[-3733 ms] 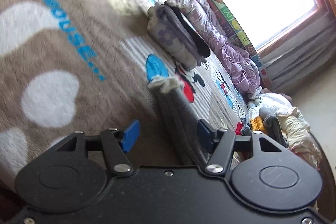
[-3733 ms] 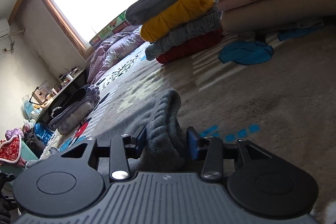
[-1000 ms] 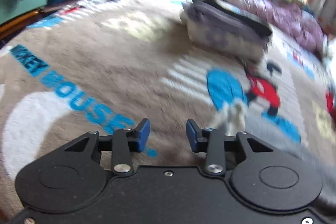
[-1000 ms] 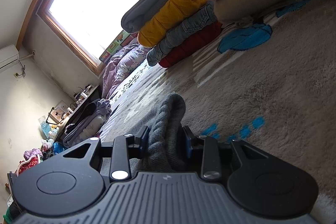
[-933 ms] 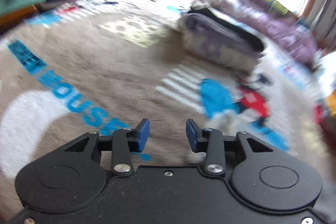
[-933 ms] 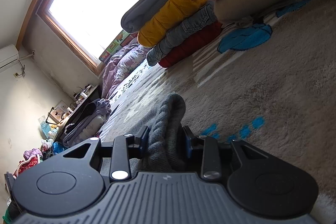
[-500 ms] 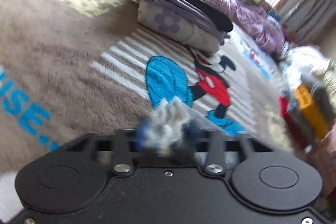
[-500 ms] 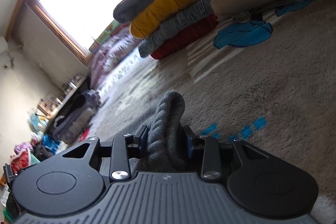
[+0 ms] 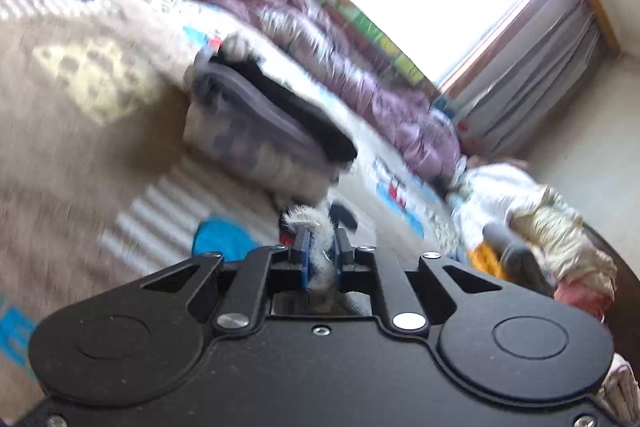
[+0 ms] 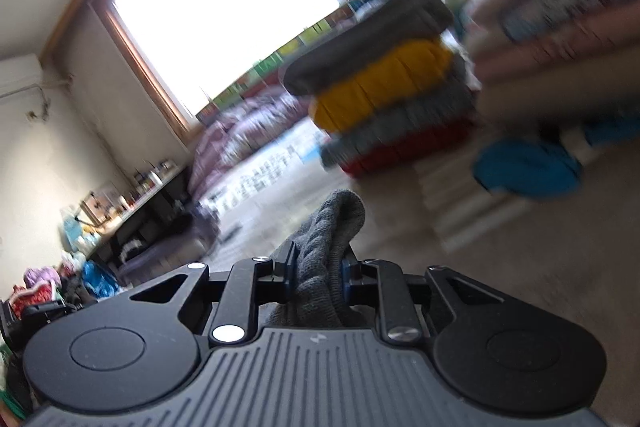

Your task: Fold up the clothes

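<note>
My right gripper (image 10: 316, 273) is shut on a thick fold of a grey knit garment (image 10: 336, 223) that bulges up between its blue pads, above the brown cartoon blanket (image 10: 520, 255). In the left wrist view my left gripper (image 9: 320, 255) is shut on a fuzzy white-grey end of a garment (image 9: 308, 219); only a small tuft shows past its pads. The rest of that cloth is hidden under the gripper body. Both views are blurred by motion.
A folded purple-grey pile with a black item on top (image 9: 264, 131) lies ahead of the left gripper. A stack of grey, yellow, grey and red folded clothes (image 10: 384, 99) and larger folded bedding (image 10: 560, 39) stand ahead right. Purple duvet (image 9: 360, 67) lies by the window.
My left gripper, open half a second to a second ago, has closed on the fuzzy garment end and lifted. The right gripper has kept its grip and swung, with the clothes stack nearer.
</note>
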{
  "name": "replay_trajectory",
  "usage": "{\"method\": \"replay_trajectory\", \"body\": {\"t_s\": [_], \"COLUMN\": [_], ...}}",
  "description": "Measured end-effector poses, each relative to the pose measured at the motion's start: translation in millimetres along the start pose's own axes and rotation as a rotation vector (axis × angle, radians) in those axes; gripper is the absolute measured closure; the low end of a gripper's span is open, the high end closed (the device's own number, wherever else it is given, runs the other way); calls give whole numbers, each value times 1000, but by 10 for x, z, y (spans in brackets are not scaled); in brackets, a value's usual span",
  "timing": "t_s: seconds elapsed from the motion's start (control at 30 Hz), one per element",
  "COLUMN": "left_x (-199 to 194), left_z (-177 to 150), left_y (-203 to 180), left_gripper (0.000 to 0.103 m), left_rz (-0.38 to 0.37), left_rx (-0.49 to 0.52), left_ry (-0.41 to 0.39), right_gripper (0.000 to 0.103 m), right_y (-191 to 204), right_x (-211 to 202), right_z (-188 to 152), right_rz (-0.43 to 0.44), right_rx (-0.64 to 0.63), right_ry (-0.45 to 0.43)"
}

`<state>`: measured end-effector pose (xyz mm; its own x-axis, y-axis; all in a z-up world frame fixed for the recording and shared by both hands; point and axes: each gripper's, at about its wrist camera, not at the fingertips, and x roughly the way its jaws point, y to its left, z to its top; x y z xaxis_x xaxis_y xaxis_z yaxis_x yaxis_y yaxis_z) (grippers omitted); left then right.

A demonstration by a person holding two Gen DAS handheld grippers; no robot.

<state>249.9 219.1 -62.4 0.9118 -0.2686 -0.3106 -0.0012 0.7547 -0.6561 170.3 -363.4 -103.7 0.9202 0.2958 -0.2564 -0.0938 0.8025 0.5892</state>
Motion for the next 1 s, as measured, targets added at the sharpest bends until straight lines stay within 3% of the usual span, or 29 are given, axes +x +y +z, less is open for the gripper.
{"method": "replay_trajectory", "body": {"t_s": [0.17, 0.3, 0.43, 0.5, 0.57, 0.63, 0.8, 1.0], "left_x": [159, 356, 556, 605, 569, 566, 576, 588], "left_z": [173, 104, 19, -1, 28, 58, 136, 228], "left_y": [109, 291, 476, 552, 566, 546, 479, 398], "left_gripper": [94, 94, 93, 83, 75, 62, 60, 60], "left_rz": [6, 99, 198, 240, 243, 235, 209, 179], "left_rx": [10, 22, 34, 42, 52, 61, 81, 106], "left_ry": [-39, 59, 165, 239, 259, 254, 226, 193], "right_gripper": [80, 80, 80, 80, 71, 39, 39, 39], "right_y": [122, 97, -45, -127, -159, -182, -243, -166], "right_x": [397, 732, 1035, 1108, 1084, 1053, 967, 1120], "right_z": [215, 206, -8, -94, -75, -42, 45, 161], "right_rz": [24, -3, -88, -121, -112, -121, -120, -97], "right_rx": [-60, -118, -140, -113, -84, -63, -33, -101], "right_ry": [-29, -4, 114, 164, 158, 154, 128, 185]}}
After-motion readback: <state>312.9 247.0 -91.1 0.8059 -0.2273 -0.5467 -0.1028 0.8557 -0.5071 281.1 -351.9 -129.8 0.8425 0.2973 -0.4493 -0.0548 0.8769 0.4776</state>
